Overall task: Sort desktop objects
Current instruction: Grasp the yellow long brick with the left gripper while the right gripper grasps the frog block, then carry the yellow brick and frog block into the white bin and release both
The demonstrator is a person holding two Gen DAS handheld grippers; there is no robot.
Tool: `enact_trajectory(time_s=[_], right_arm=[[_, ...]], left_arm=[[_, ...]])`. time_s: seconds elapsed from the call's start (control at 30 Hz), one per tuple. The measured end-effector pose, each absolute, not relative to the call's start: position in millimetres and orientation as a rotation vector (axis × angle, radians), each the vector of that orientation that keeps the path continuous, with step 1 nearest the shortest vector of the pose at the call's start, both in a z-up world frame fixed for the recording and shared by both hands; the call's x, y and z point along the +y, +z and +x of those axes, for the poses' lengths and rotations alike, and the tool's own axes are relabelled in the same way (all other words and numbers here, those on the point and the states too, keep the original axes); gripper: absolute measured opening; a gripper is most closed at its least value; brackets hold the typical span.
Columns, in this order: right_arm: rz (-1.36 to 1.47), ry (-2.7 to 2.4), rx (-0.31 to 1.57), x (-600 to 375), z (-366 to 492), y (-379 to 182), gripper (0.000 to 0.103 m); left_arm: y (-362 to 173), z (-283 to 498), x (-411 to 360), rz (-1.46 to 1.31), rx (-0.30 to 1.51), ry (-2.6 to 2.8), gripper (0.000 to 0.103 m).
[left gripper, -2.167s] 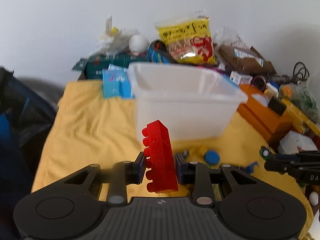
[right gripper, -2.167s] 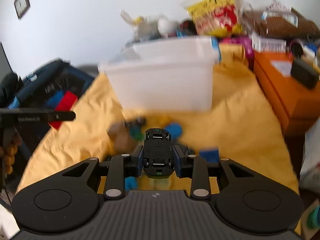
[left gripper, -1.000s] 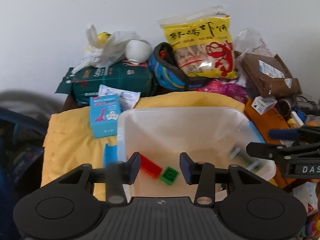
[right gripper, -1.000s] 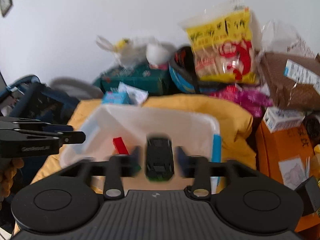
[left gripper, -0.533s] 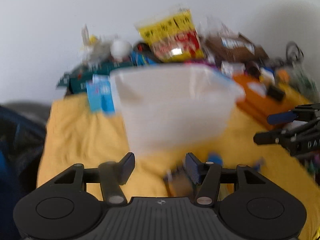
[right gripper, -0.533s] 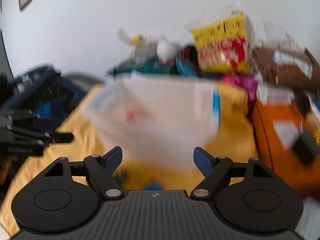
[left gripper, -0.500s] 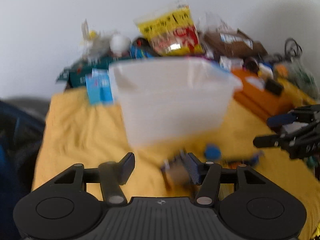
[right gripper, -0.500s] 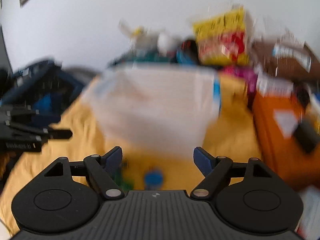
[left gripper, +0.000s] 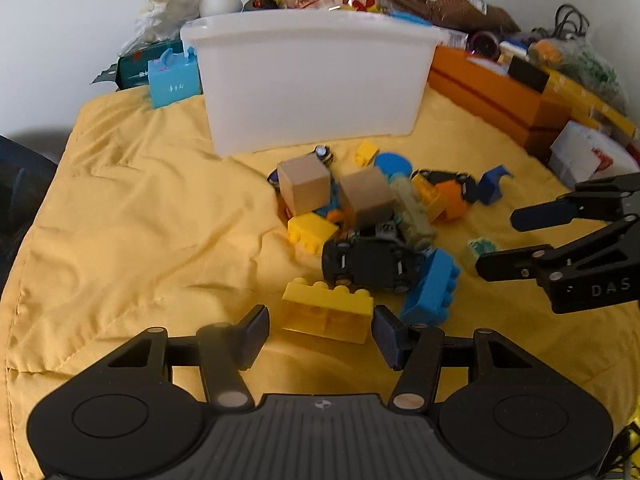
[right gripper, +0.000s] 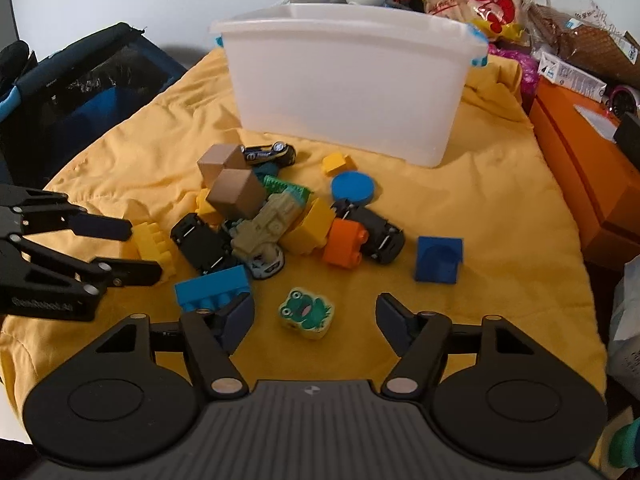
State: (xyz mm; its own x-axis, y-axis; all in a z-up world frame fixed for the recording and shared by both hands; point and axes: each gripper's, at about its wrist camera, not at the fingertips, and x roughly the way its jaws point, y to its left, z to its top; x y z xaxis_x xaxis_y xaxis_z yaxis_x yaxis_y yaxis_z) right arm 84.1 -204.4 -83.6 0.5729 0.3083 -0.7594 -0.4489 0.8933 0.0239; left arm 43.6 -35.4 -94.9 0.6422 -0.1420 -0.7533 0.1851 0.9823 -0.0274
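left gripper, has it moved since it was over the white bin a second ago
Yes. The left gripper has come down off the white bin to the yellow cloth in front, open around a yellow brick.

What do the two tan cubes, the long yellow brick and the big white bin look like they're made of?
Tan cubes: probably unfinished wood, matte with flat plain faces. Long yellow brick: moulded plastic, smooth with a slight sheen and round studs. White bin: translucent plastic, with a thin rolled rim and light glowing through its wall.

Left gripper (left gripper: 320, 330) points downward with jaws apart and empty; right gripper (right gripper: 316, 316) is closing, unclamped.
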Motion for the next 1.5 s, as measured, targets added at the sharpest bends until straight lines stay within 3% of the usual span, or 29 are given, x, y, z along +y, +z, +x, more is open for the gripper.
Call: enact_trajectory(time_s=[0.4, 0.53, 1.03, 1.5], right_arm=[[-0.163, 0.41, 0.896, -199.1, 88.7, -98.1, 0.05], [-0.145, 0.423, 0.914, -200.3, 90.2, -100.5, 0.038], [-0.033, 0.427, 0.836, -219.2, 81.0, -71.2, 0.037], [0.057, 0.443, 0.677, -230.0, 92.3, -5.0, 0.037]], left_arm=[[-100.2, 53.6, -35.8, 0.075, 0.839, -0.196, 0.06], [-101.2, 54.4, -34.0, 0.065, 0.848, -0.226, 0.053], [-56.0, 52.9, -15.7, -0.016, 0.784, -0.155, 0.053], [10.8, 66.5, 1.6, -0.06, 0.664, -0.121, 0.053]])
